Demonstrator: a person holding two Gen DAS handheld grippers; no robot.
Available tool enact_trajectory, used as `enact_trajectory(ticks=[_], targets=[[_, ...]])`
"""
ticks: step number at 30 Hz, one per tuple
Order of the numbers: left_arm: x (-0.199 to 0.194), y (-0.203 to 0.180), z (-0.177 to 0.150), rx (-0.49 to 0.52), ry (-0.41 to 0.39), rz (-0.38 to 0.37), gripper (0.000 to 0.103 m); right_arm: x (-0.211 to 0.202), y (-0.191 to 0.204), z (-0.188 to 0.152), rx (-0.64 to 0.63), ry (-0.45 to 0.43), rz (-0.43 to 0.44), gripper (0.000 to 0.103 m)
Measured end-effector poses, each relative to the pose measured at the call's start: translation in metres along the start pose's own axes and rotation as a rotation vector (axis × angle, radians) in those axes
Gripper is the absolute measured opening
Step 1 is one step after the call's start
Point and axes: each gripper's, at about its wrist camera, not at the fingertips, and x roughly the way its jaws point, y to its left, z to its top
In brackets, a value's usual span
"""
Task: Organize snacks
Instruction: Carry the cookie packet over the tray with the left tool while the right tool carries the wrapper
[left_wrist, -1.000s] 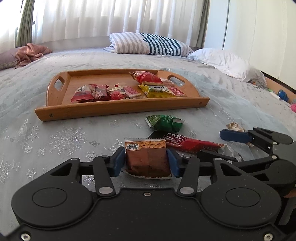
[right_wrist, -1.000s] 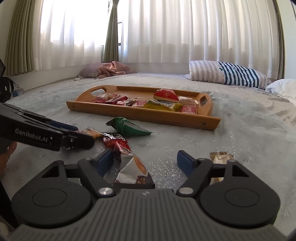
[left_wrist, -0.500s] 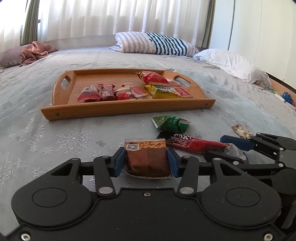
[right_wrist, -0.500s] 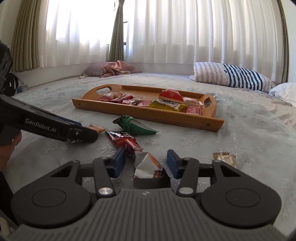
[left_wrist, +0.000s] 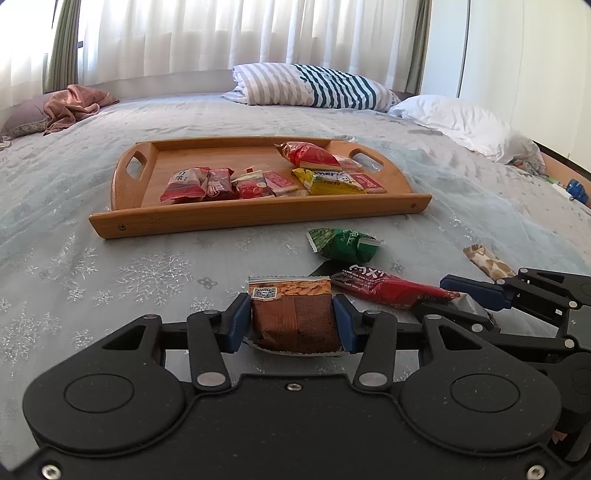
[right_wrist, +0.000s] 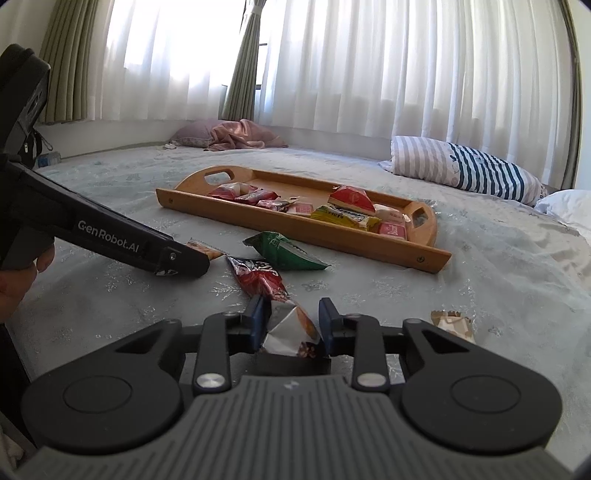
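Pinching brown packet (left_wrist: 293, 317): left claw (left_wrist: 293, 323) | right claw (right_wrist: 291, 323) closing on red packet (right_wrist: 284, 314)

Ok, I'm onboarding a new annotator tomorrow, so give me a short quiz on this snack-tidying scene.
1. Pick one: the left claw grips A) a banana, B) the brown peanut packet, C) a drink can.
2. True or false: the green packet lies on the bedspread, outside the wooden tray.
3. Which snack has its end between the right claw's pads?

Key: 1 B. 2 True. 3 The long red packet; the right claw has just been closing, and its pads now pinch that packet's crumpled end.
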Motion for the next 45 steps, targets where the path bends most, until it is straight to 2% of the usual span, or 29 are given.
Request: enact_trajectory(ticks=[4,14,30,45], targets=[[-0.001,0.0,0.001,-0.007,-0.001,0.002,0.046,-0.003,0.0,0.0,0.048,-0.002,0.006,0.036],[-0.004,0.004,0.005,-0.011,-0.004,0.018,0.043,-0.016,0.008,0.006,0.056,-0.021,-0.016,0.035],[-0.009,0.013,0.01,-0.038,-0.034,0.051,0.041,-0.018,0.01,0.018,0.064,-0.041,-0.097,0.035],[0.003,0.041,0.056,-0.076,-0.079,0.111,0.041,0.019,-0.001,0.056,0.142,-0.043,-0.17,0.036]])
